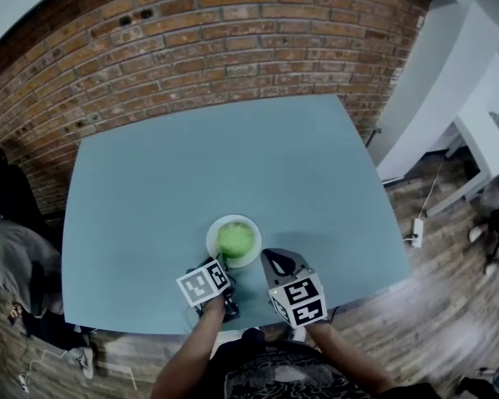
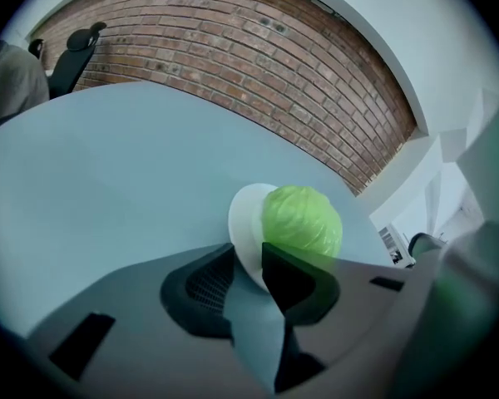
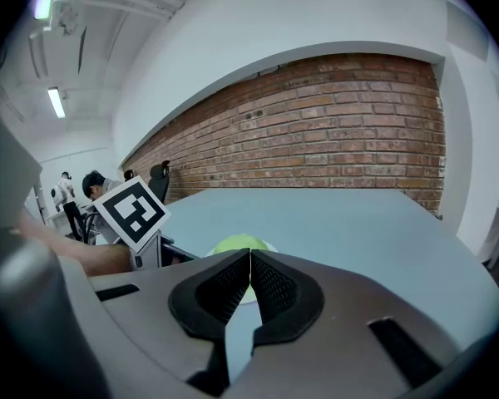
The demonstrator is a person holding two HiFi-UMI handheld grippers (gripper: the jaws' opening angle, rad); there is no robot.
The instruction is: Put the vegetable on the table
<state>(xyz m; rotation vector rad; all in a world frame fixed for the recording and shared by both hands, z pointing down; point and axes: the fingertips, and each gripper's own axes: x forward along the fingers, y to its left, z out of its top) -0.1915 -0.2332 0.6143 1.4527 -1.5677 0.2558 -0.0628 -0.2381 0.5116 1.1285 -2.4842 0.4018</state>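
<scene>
Sitting on a white plate (image 1: 210, 238) near the blue tabletop's (image 1: 191, 165) front edge: green cabbage (image 1: 235, 238) | left gripper (image 2: 251, 264): fingers clamped on the plate's near rim | right gripper (image 3: 249, 260): fingers pressed together, holding nothing, just right of the plate

Plate's (image 2: 244, 219) near rim behind left gripper (image 2: 248, 263)

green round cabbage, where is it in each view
Head view: green round cabbage low centre, on a white plate.
Left gripper view: cabbage right of centre, beyond the jaws.
Right gripper view: cabbage centre, top peeking over the jaws.
Shared landmark: red brick wall.
</scene>
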